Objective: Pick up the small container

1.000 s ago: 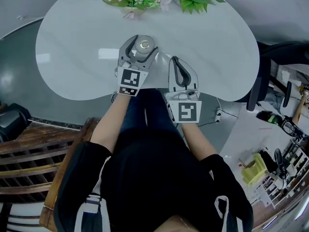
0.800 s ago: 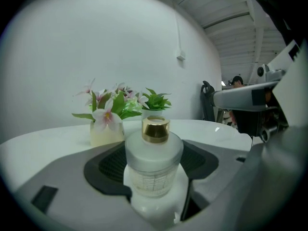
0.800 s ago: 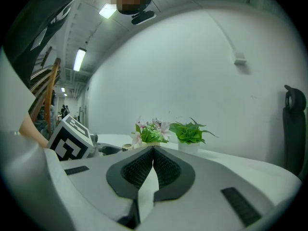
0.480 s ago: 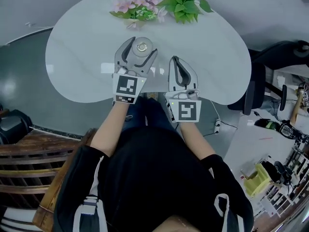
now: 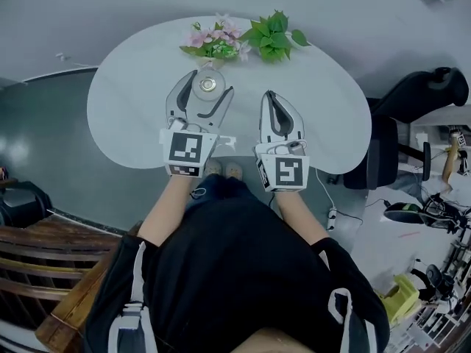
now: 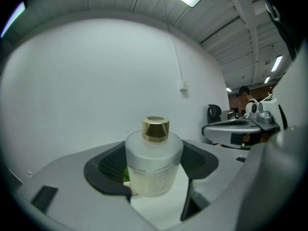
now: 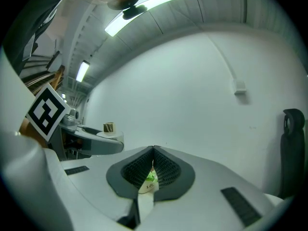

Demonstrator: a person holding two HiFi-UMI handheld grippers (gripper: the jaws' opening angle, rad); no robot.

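Observation:
The small container (image 5: 208,84) is a frosted round bottle (image 6: 153,165) with a gold cap. My left gripper (image 5: 207,93) is shut on it, a dark pad pressed against each side, holding it upright above the white table (image 5: 324,101). The left gripper view shows only wall behind the bottle. My right gripper (image 5: 271,97) hovers to the right of it, jaws closed tip to tip with nothing between them (image 7: 153,152). In the right gripper view the bottle's gold cap (image 7: 109,127) shows at the left, on top of the left gripper.
Pink flowers (image 5: 213,39) and a green leafy plant (image 5: 272,28) stand at the table's far edge, just beyond the left gripper. A black office chair (image 5: 412,101) is at the right and a wooden bench (image 5: 29,248) at the lower left.
The left gripper has carried the container forward, toward the flowers. The right gripper has kept beside it, still shut. The head view has pulled back from the table.

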